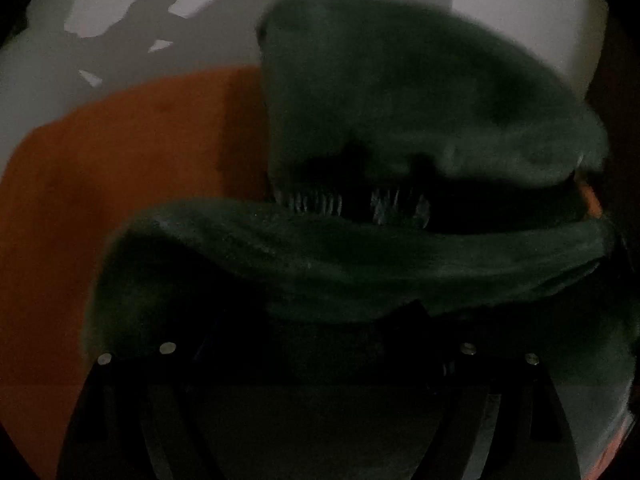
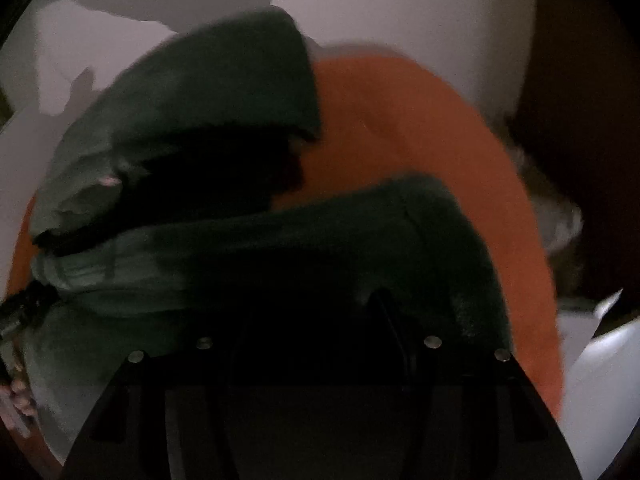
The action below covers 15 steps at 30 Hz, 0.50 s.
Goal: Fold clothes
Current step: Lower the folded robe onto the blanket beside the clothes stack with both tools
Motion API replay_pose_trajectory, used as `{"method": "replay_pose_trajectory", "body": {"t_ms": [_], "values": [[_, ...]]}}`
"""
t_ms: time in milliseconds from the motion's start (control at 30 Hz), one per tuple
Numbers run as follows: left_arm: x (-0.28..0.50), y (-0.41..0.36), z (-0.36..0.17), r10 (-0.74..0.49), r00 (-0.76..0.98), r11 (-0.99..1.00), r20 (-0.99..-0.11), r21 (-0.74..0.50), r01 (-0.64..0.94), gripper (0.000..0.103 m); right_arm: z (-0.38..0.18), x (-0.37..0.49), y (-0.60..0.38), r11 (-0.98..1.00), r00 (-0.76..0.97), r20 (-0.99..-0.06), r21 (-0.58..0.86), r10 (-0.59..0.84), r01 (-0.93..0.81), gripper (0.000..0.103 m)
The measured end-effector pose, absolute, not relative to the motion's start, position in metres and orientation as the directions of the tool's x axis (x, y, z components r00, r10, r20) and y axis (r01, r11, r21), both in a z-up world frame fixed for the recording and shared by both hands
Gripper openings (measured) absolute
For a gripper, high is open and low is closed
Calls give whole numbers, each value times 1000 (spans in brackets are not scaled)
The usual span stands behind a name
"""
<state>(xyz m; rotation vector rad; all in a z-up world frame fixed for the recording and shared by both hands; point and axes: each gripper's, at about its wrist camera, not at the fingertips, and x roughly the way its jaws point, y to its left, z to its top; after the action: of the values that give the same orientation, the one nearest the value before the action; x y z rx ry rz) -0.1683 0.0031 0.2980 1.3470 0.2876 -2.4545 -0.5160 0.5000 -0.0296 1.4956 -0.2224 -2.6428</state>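
Dark green fleece fills both of my views; the green garment (image 1: pixel 400 100) lies bunched over an orange cloth (image 1: pixel 120 168), which is spread on the white table (image 1: pixel 40 80); in the left wrist view a fold of the garment drapes across my left tool (image 1: pixel 360 216), whose ribbed pads (image 1: pixel 316 202) show at the centre, close together with fabric around them, though I cannot tell whether they pinch it; in the right wrist view the garment (image 2: pixel 224 92) runs from eleven o'clock down to the centre, the orange cloth (image 2: pixel 420 128) showing at two o'clock; my right tool (image 2: pixel 320 312) is buried under dark fabric, so I cannot tell how far it stands open; fingers of a hand (image 2: pixel 20 396) show at eight o'clock.
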Motion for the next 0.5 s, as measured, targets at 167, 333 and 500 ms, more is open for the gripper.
{"method": "replay_pose_trajectory", "body": {"t_ms": [167, 333, 500], "values": [[-138, -16, 353, -119, -447, -929, -887, -60, 366, 83, 20, -517, 476, -987, -480, -867, 160, -135, -10, 54], [-72, -56, 428, -14, -369, -910, -929, -141, 390, 83, 100, -456, 433, -971, -440, -885, 217, -153, -98, 55], [-19, -80, 485, -25, -347, -923, -938, -112, 369, 83, 147, -384, 361, -975, -350, -926, 192, -143, -110, 55]]}}
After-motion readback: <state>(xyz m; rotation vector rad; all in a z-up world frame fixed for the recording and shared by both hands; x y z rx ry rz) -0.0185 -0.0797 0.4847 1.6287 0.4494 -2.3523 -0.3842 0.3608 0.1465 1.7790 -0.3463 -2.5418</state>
